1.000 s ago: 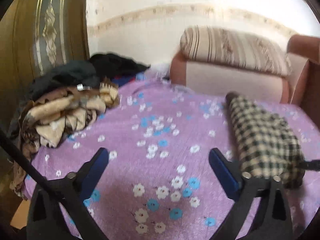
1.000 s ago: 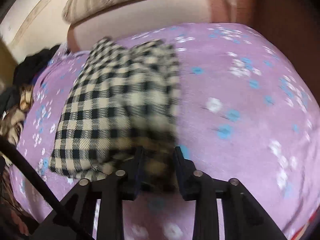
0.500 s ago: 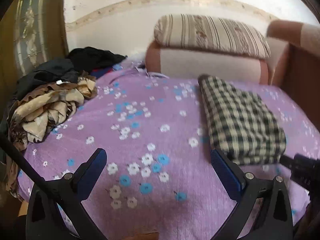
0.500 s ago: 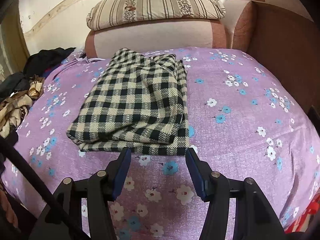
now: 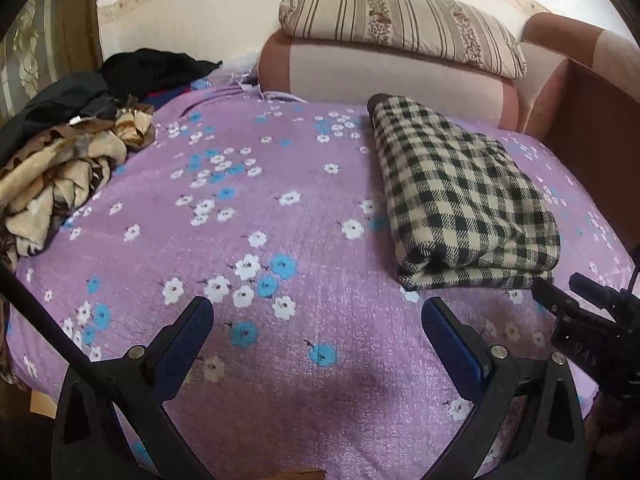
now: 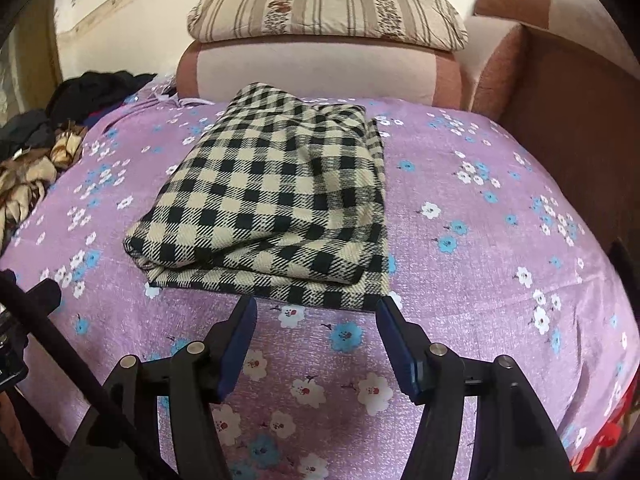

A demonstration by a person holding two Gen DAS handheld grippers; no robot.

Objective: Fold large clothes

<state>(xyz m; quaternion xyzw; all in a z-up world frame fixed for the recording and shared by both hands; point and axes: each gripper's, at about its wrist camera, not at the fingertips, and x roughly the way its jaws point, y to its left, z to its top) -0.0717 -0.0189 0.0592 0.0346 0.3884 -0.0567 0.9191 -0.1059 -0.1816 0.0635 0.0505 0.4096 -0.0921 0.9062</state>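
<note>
A second ago your right gripper (image 6: 316, 312) was clamped on the near edge of the checked cloth (image 6: 276, 200); now the cloth is out of it and lies folded on the bed (image 6: 460, 280), and the gripper sits just short of that edge. Its jaws are opening, with nothing between them but the purple flowered cover. Your left gripper (image 5: 316, 316) has dropped lower over the bed since then, and the cloth, which was close beside its right finger, now lies farther up and to the right.

In your right wrist view the cloth is a flat, layered rectangle of dark and cream checks. Its folded edge faces you, just beyond the blue pads (image 6: 242, 336). It lies about mid-bed, with bare cover all round it.

Your left gripper stands wide apart and holds nothing. Its blue pads (image 5: 188, 340) hover over bare cover, well left of the cloth. At the right edge of that view you can see part of the right gripper's black body, near the cloth's near corner.

A pile (image 5: 60, 168) of tan and dark clothes sits unfolded on the left side of the bed, well apart from the cloth. Behind the bed stands a pink headboard (image 6: 316, 70) with a striped pillow (image 6: 328, 10) resting on top.
</note>
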